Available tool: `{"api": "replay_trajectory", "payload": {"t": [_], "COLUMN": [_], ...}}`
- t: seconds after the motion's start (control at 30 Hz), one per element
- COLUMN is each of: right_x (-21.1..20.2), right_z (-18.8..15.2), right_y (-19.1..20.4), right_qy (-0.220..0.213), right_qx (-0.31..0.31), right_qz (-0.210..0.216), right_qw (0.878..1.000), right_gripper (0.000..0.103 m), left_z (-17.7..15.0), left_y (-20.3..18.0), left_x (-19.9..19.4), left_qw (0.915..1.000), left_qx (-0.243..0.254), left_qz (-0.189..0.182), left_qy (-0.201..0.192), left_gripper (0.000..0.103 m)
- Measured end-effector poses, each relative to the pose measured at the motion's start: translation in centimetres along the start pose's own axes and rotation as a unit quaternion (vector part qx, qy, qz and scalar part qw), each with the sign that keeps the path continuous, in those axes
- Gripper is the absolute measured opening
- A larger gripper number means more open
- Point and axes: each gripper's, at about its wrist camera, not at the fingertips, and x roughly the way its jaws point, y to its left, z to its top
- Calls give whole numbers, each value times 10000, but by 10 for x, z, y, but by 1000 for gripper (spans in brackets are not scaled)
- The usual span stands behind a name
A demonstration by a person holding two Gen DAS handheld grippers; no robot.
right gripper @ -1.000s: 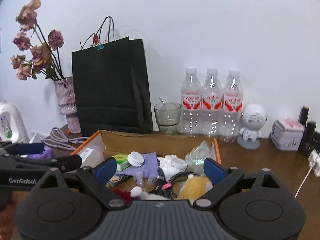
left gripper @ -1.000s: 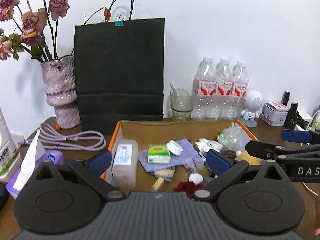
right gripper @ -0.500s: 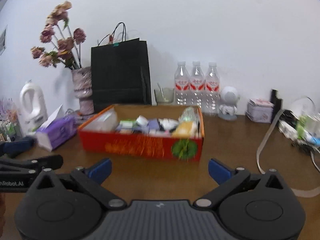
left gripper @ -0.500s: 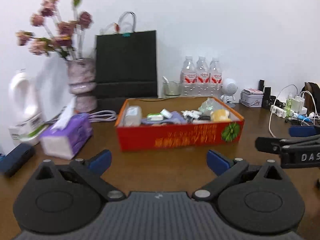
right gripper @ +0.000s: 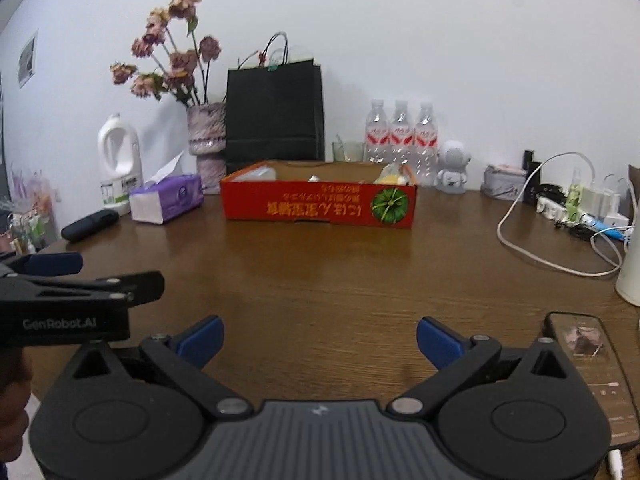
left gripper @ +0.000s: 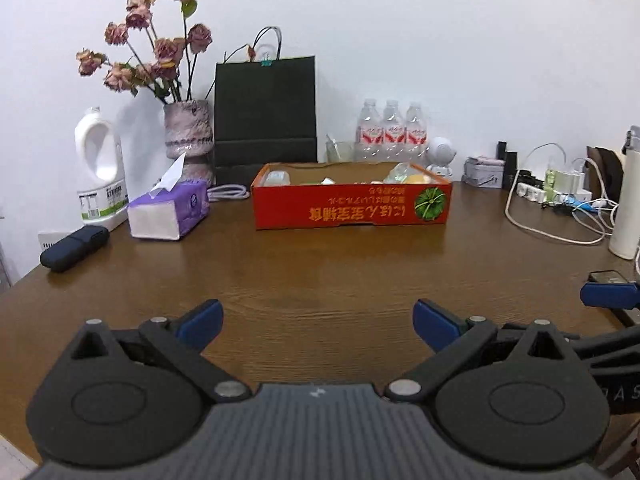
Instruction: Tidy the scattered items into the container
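A shallow red cardboard box point(left gripper: 352, 206) point(right gripper: 320, 206) stands at the far middle of the brown table, holding several small items such as a clear container, a white cap and a yellow object. My left gripper point(left gripper: 318, 322) is open and empty, well back from the box over bare tabletop. My right gripper point(right gripper: 320, 338) is also open with nothing between its blue fingertips point(right gripper: 438, 340). The left gripper's fingers point(right gripper: 56, 264) show at the left edge of the right wrist view; a blue fingertip point(left gripper: 610, 295) of the right gripper shows at the right edge of the left wrist view.
Behind the box stand a black paper bag point(left gripper: 265, 114), a vase of dried roses point(left gripper: 188, 128), three water bottles point(left gripper: 392, 136) and a small white figure point(left gripper: 440, 156). A tissue pack point(left gripper: 170, 212), detergent jug point(left gripper: 100, 172) and dark case point(left gripper: 74, 248) sit left. Cables and a power strip point(left gripper: 560, 200) lie right; a phone point(right gripper: 592, 364) lies near my right gripper.
Both grippers have pulled back from above the box toward the near side of the table and sunk a little. The box now looks small and far. Both stay empty.
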Motion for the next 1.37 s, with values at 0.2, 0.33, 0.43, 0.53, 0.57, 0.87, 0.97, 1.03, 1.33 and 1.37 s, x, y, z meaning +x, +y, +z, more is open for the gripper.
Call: {"api": "replay_trajectory", "payload": {"t": [0.2, 0.33, 0.43, 0.53, 0.57, 0.87, 0.97, 1.03, 1.33, 1.37], "right_x": [53, 87, 110, 124, 129, 151, 154, 154, 155, 155], "right_z": [11, 18, 25, 30, 31, 39, 41, 41, 42, 42], "right_y": [-6, -8, -11, -9, -7, -6, -5, -6, -8, -8], "right_qy": [470, 663, 949, 1042, 1098, 1132, 1136, 1137, 1138, 1138], "right_qx": [86, 128, 224, 137, 108, 225, 270, 269, 296, 295], "right_qz": [-191, -201, -206, -329, -373, -488, -576, -577, -600, -600], "right_qw": [9987, 9975, 9950, 9939, 9932, 9921, 9915, 9915, 9913, 9913], "right_gripper": [103, 103, 103, 103, 103, 103, 103, 103, 103, 103], "left_z": [8, 11, 13, 15, 15, 18, 18, 20, 21, 21], "left_y": [16, 21, 27, 31, 32, 30, 32, 32, 32, 32], "left_x": [52, 88, 107, 120, 124, 144, 145, 147, 151, 151], "left_qw": [9991, 9965, 9942, 9912, 9902, 9896, 9896, 9896, 9897, 9897], "left_qx": [15, 32, -161, -246, -257, -187, -196, -180, -158, -159], "left_qz": [-29, 87, -1, -99, -94, 121, 104, 74, 37, 38], "left_qy": [424, 827, 1065, 1295, 1366, 1419, 1423, 1424, 1421, 1421], "left_gripper": [103, 103, 103, 103, 103, 103, 103, 103, 103, 103]}}
